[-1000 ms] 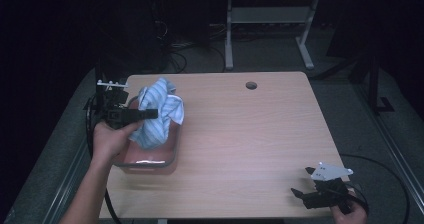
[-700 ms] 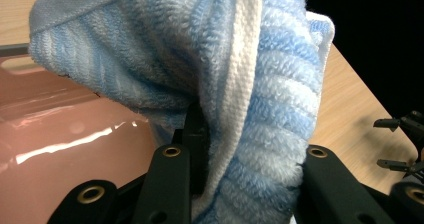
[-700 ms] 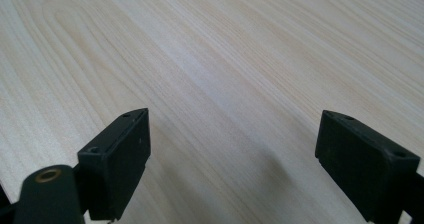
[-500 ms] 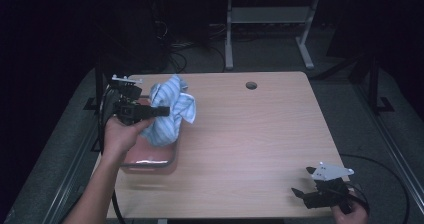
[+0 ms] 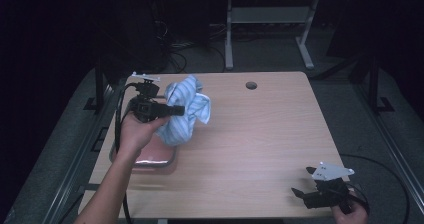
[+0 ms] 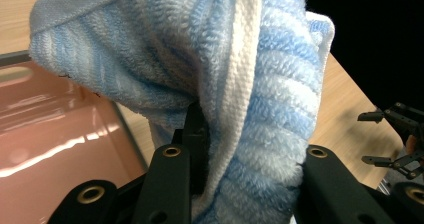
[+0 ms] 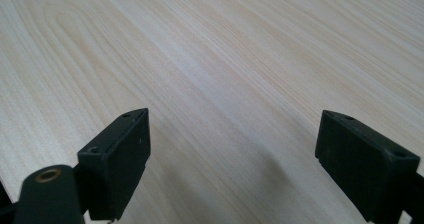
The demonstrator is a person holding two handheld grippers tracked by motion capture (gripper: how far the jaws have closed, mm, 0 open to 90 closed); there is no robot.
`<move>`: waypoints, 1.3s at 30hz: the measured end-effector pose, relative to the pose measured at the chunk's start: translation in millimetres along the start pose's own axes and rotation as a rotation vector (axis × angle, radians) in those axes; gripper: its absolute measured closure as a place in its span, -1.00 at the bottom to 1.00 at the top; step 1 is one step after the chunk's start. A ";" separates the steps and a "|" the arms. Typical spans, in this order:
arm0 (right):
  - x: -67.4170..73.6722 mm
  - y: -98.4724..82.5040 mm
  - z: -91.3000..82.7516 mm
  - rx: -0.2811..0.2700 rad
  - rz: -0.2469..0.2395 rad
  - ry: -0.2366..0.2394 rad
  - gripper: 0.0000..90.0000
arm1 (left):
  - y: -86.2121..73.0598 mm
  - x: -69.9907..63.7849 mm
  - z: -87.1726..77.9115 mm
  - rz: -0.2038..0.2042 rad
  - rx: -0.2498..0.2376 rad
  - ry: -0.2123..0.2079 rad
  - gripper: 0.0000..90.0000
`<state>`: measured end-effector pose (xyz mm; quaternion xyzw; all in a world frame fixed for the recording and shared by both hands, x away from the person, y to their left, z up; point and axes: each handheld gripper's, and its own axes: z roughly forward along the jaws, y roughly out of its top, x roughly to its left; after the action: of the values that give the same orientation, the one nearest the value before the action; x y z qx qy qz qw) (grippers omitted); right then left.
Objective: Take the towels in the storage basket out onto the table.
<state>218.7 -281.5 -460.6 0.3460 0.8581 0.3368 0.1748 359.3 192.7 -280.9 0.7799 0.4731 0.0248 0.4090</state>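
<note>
A blue and white striped towel [image 5: 185, 114] is clamped between the jaws of the left gripper [image 5: 176, 110] and is held in the air above the wooden table [image 5: 260, 144], just over the near right edge of a pink tray [image 5: 159, 158] with a grey rim. In the left gripper view the terry cloth [image 6: 240, 94] is seen bunched between the two black jaws. The right gripper [image 5: 299, 194] is kept low at the near right corner of the table, its jaws wide apart with nothing between them. No writing, brand or label can be read on the towel, the tray or the grippers.
</note>
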 end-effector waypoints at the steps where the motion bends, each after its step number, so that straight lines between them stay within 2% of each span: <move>1: 0.3 0.0 -0.1 -0.001 0.003 0.002 -0.69 | 0.9 -1.9 4.1 0.004 0.006 -0.003 0.55; 10: 0.3 -0.4 0.1 -0.001 0.007 0.005 -0.69 | 5.3 -10.2 19.9 0.021 0.027 -0.024 0.55; 23: -1.2 -1.6 -0.1 -0.009 0.014 0.011 -0.69 | 13.1 -23.5 53.7 0.037 0.064 -0.056 0.55; 27: -1.4 -0.6 0.3 -0.007 0.002 0.013 -0.69 | 15.1 -28.3 67.4 0.039 0.075 -0.065 0.55; 33: -1.1 -0.9 -0.3 -0.013 0.015 0.015 -0.69 | 16.3 -32.7 85.0 0.045 0.099 -0.066 0.55; 39: -0.9 0.4 0.7 -0.009 0.008 0.018 -0.69 | 17.5 -38.3 98.6 0.058 0.125 -0.055 0.55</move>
<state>219.9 -281.5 -460.8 0.3457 0.8566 0.3447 0.1671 392.8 99.2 -321.5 0.8177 0.4396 -0.0143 0.3715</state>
